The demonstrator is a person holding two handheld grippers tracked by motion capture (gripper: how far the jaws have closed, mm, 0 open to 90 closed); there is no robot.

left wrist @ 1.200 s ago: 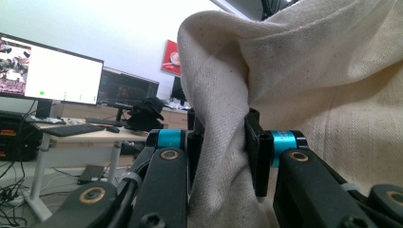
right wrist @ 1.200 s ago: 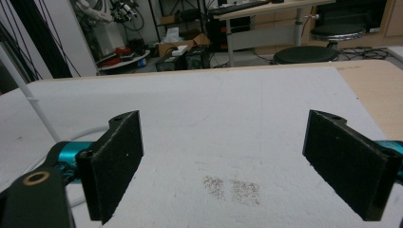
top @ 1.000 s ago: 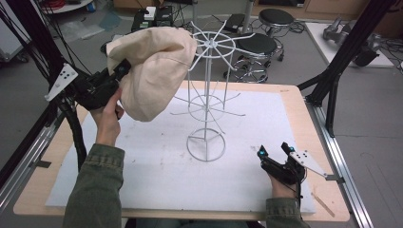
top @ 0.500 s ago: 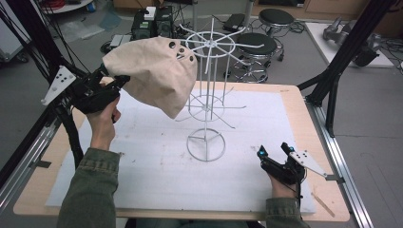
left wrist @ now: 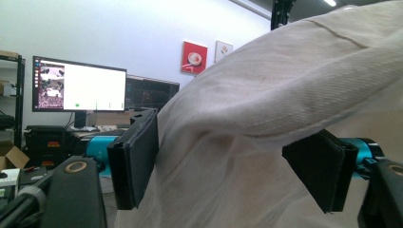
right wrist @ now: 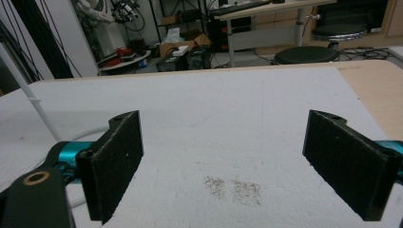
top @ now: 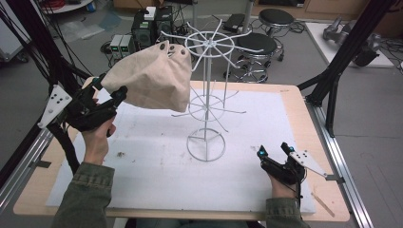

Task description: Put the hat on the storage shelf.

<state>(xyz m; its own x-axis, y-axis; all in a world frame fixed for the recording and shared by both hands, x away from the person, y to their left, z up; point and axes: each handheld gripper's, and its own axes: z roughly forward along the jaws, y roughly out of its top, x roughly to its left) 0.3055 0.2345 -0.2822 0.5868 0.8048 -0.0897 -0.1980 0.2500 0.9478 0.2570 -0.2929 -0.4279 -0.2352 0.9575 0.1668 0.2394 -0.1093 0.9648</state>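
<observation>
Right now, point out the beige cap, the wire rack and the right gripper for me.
beige cap (top: pixel 152 85), high view, middle of the crown.
wire rack (top: pixel 205 148), high view, base ring.
right gripper (top: pixel 274 150), high view, midway between its fingertips.

left gripper (top: pixel 111 97) holds beige cap (top: pixel 149 80) beside wire rack (top: pixel 206 102) | right gripper (top: pixel 274 152) on table, spread

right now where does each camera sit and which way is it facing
High view: fixed above the person's side, looking forward and down on the table; both forearms, left gripper, right gripper.
Left gripper view: rides the left gripper, facing a monitor; jaws around the beige cloth bag.
Right gripper view: rides the right gripper, low over the white mat; open jaws.
Shared: the bag, high and left views.
</observation>
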